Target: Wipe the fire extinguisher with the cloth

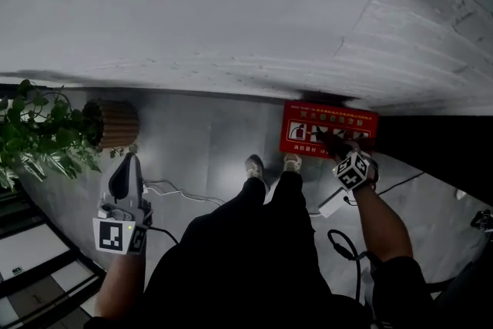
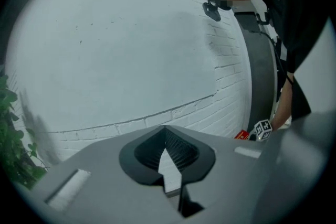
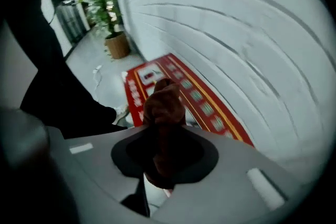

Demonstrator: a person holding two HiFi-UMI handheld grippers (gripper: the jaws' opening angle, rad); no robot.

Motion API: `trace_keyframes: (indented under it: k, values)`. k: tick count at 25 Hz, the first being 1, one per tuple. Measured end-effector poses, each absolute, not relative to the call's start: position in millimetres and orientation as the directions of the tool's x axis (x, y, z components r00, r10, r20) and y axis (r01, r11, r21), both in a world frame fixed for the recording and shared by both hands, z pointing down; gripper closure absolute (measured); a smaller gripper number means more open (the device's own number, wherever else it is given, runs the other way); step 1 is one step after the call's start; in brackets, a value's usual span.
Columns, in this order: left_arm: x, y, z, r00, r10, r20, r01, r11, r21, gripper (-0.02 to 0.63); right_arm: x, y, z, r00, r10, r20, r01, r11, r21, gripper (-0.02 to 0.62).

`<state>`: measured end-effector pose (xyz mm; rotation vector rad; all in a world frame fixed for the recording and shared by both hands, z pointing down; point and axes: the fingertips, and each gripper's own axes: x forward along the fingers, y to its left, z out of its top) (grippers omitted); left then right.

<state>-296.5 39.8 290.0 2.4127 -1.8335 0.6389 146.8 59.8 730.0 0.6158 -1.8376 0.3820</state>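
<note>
A red fire extinguisher box (image 1: pixel 327 127) with printed panels stands on the floor against the white brick wall. My right gripper (image 1: pixel 333 144) hangs just over its top, pointing steeply down and shut on a bunched brown cloth (image 3: pixel 164 98). In the right gripper view the cloth fills the jaws, with the red box (image 3: pixel 210 107) behind it. No extinguisher bottle shows. My left gripper (image 1: pixel 131 159) is far to the left, away from the box. In the left gripper view this gripper (image 2: pixel 165 131) faces the bare wall, its fingertips touching with nothing between them.
A leafy plant (image 1: pixel 35 139) in a wicker pot (image 1: pixel 114 123) stands at the left by the wall. Cables (image 1: pixel 181 193) trail across the grey floor, and a small white device (image 1: pixel 331 204) lies near the box. The person's legs and shoes (image 1: pixel 271 164) are between the grippers.
</note>
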Motion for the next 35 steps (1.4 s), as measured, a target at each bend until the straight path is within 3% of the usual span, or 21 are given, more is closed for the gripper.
trace_keyframes:
  k: [4, 7, 10, 13, 20, 29, 31, 33, 35]
  values:
    - [-316, 57, 278, 0.140, -0.926, 0.352, -0.936, -0.239, -0.257, 0.606, -2, 65, 728, -0.419, -0.106, 0.902, -0.293, 0.956, -0.024, 0.520]
    - [-336, 77, 273, 0.072, -0.927, 0.368, -0.929, -0.196, -0.313, 0.606, -56, 78, 751, -0.389, 0.008, 0.921, -0.181, 0.980, -0.085, 0.520]
    - [-352, 95, 273, 0.008, -0.924, 0.382, -0.942, -0.136, -0.308, 0.606, -66, 88, 772, -0.323, 0.088, 0.942, -0.209, 0.964, -0.162, 0.517]
    - [-350, 101, 282, 0.013, -0.915, 0.403, -0.943, -0.145, -0.299, 0.606, -59, 87, 771, -0.358, 0.097, 0.929, -0.279, 0.938, -0.205, 0.520]
    - [-316, 54, 298, 0.158, -0.908, 0.389, -0.937, -0.261, -0.230, 0.606, 48, 96, 763, -0.329, -0.004, 0.944, -0.490, 0.856, -0.167, 0.522]
    - [-237, -10, 303, 0.386, -0.845, 0.370, -0.845, -0.485, -0.225, 0.606, 239, 130, 764, -0.120, -0.096, 0.988, -0.765, 0.643, -0.030, 0.523]
    - [-231, -16, 302, 0.404, -0.838, 0.367, -0.836, -0.501, -0.225, 0.606, 272, 153, 770, -0.082, -0.023, 0.996, -0.849, 0.525, -0.058, 0.522]
    - [-229, -18, 300, 0.412, -0.837, 0.360, -0.834, -0.506, -0.222, 0.606, 293, 185, 770, -0.140, 0.069, 0.988, -0.952, 0.265, -0.154, 0.518]
    - [-233, -17, 300, 0.407, -0.841, 0.357, -0.841, -0.498, -0.213, 0.606, 316, 174, 758, -0.129, -0.036, 0.991, -0.984, 0.128, -0.124, 0.518]
